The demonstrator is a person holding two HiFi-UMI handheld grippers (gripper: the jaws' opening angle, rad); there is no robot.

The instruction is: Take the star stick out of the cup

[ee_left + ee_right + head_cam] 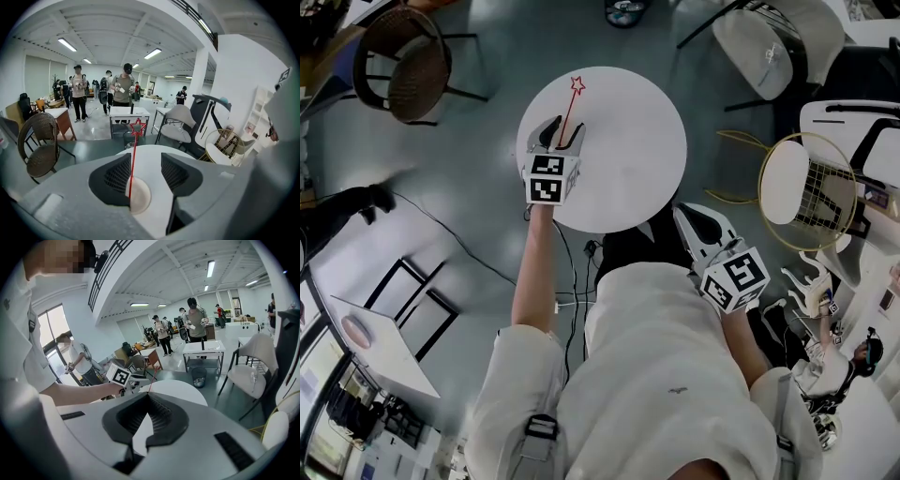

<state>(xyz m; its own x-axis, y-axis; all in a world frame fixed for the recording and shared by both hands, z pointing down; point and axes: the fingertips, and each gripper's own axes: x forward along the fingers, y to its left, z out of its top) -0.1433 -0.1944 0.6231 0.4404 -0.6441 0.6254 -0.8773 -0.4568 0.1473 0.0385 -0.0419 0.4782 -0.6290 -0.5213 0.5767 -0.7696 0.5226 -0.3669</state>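
Note:
A thin red star stick [569, 112] leans up out of a small white cup [139, 197] near the left edge of the round white table [628, 141]. The star [137, 127] tops the stick above the jaws. My left gripper [562, 131] is open with the cup between its pads; the cup sits near the left pad, with a gap to the right pad. In the head view the jaws hide the cup. My right gripper [682, 214] is shut on nothing, held low at the table's near right edge. In the right gripper view its tips [149, 396] meet.
A wicker chair [403, 61] stands at far left and a white chair [769, 42] at far right. A gold wire side table [811, 192] is to the right. A cable [572, 272] runs on the floor by the person's legs. Several people stand far off.

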